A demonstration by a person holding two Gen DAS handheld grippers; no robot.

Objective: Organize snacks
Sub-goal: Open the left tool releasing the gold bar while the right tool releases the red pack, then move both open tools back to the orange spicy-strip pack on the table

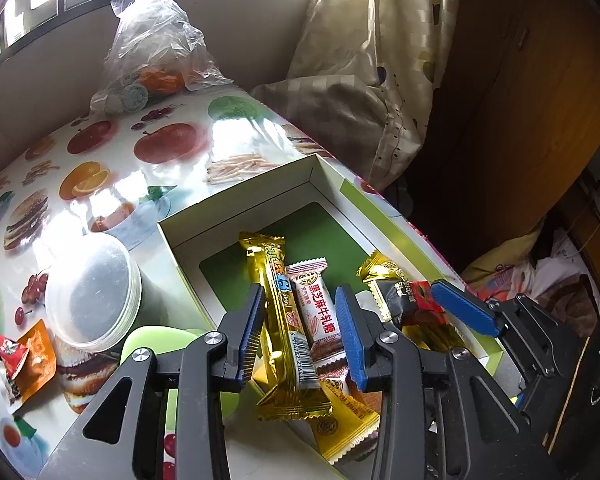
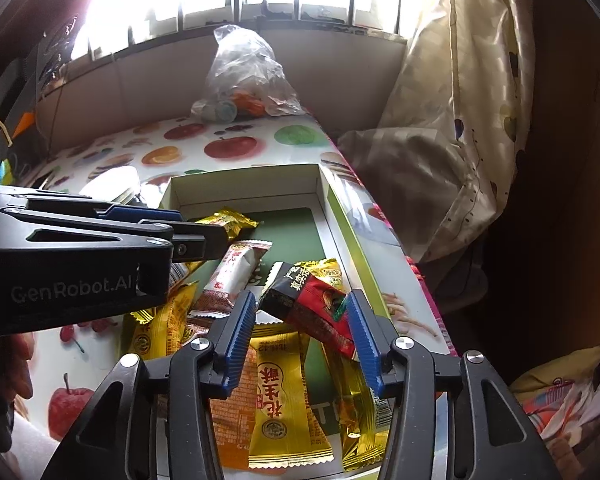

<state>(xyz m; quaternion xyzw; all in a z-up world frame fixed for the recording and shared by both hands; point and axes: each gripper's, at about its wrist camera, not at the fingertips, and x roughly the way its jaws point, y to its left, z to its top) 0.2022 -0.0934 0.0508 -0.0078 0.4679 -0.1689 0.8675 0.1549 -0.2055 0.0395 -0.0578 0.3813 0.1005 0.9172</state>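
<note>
Left wrist view: left hand-held gripper [image 1: 302, 330] poised over a shallow open cardboard box with green floor and white walls [image 1: 240, 200], jaws parted, blue pads on either side of two wrapped bars without visibly pressing them. Between the pads: a long gold foil snack bar [image 1: 278, 304] and, just beside it, a white nougat bar with red lettering [image 1: 318, 320], both lying inside the box. Under them, an orange-yellow flat snack packet [image 1: 344, 420]. To the right, a black-and-red wrapped snack [image 1: 410, 298] next to the right hand-held gripper [image 1: 466, 312]. Outside the box, on the glossy fruit-printed surface [image 1: 160, 160]: a round clear plastic lid [image 1: 92, 296], a small orange sachet [image 1: 38, 352] and a small red wrapped sweet [image 1: 8, 350]. At the far end, a crumpled clear plastic bag [image 1: 156, 48].

Right wrist view: right hand-held gripper [image 2: 302, 338] open, jaws wide, the black-and-red wrapped snack between the blue pads, leaning against the right pad; cannot tell whether touched on the left. Below, a yellow peanut-crisp packet with red characters [image 2: 282, 396] flat in the box. Left hand-held gripper entering from the left above the white nougat bar.
</note>
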